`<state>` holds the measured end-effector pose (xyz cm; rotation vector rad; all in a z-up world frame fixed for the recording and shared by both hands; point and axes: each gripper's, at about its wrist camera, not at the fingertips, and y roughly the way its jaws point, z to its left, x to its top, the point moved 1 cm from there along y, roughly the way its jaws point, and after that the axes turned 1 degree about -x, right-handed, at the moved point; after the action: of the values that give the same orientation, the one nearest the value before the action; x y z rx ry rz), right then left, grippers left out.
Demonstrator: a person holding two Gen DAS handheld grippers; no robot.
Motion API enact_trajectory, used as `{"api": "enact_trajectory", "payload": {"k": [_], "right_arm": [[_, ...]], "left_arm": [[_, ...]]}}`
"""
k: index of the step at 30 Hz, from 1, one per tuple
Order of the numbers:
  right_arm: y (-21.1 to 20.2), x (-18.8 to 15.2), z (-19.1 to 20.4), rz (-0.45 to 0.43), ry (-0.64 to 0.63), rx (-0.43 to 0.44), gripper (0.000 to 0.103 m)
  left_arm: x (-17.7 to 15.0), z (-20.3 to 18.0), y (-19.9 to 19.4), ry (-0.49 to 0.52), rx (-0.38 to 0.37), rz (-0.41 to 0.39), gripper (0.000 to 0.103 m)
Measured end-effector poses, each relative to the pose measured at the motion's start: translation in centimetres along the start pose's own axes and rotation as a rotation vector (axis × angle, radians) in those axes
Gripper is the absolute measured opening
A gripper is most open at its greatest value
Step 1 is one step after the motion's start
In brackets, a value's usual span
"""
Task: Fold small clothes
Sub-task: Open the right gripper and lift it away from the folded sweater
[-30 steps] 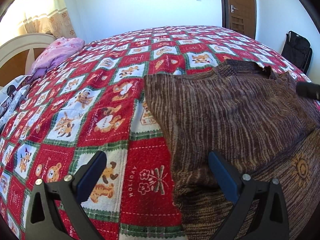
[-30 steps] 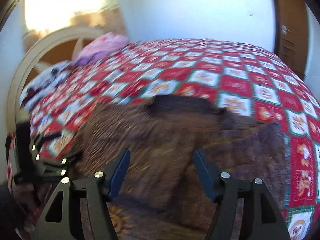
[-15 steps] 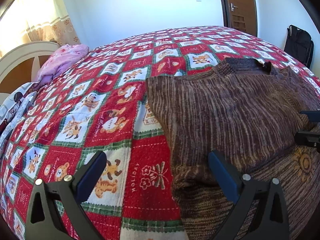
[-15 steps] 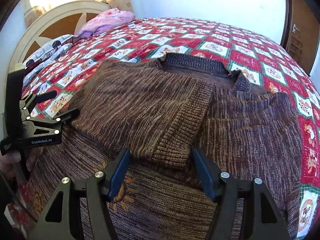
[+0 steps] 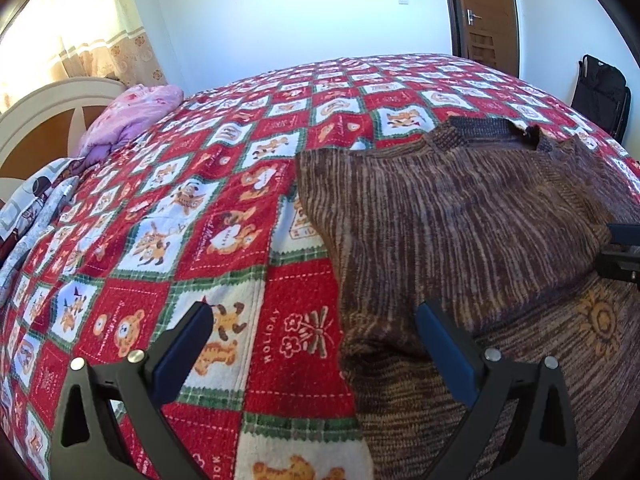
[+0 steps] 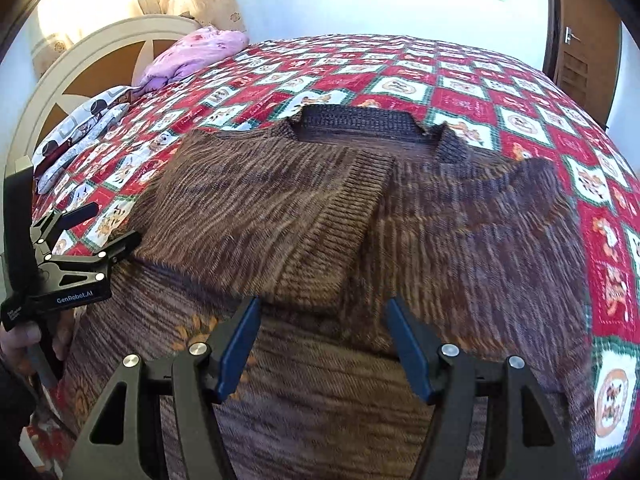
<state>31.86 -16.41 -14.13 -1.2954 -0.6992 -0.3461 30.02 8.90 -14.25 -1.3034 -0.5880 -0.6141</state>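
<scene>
Your left claw (image 5: 312, 344) points forward and down, and its two blue-padded fingers (image 5: 184, 348) stand wide apart with nothing pressed between them. In the right wrist view the same claw appears at the left edge, seen from the side, with its jaws apart. Your left hand (image 6: 24, 340) is wrapped around its handle, low at the left edge. Your right claw (image 6: 322, 342) also tilts down, its fingers (image 6: 238, 348) are spread and they grip nothing. In the left wrist view only its tip shows, at the right edge.
</scene>
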Motion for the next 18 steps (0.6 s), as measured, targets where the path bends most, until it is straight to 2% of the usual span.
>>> {"api": "enact_trajectory", "payload": {"k": [4, 7, 9, 18], "right_arm": [[-1.1, -0.5, -1.0, -0.019, 0.038, -0.003, 0.066], [-2.0, -0.9, -1.2, -0.026, 0.049, -0.007, 0.066], [-2.5, -1.2, -1.1, -0.031, 0.049, -0.007, 0.066], [-4.9, -3.7, -0.1, -0.058, 0.060, 0.017, 0.066]], "left_arm": [[-0.1, -0.2, -0.9, 0.004, -0.001, -0.018, 0.103], [-0.4, -0.4, -2.0, -0.010, -0.041, -0.025, 0.103], [-0.7, -0.9, -2.9, -0.017, -0.070, -0.032, 0.103], [-1.3, -2.4, -7.1, -0.007, -0.099, -0.094, 0.103]]}}
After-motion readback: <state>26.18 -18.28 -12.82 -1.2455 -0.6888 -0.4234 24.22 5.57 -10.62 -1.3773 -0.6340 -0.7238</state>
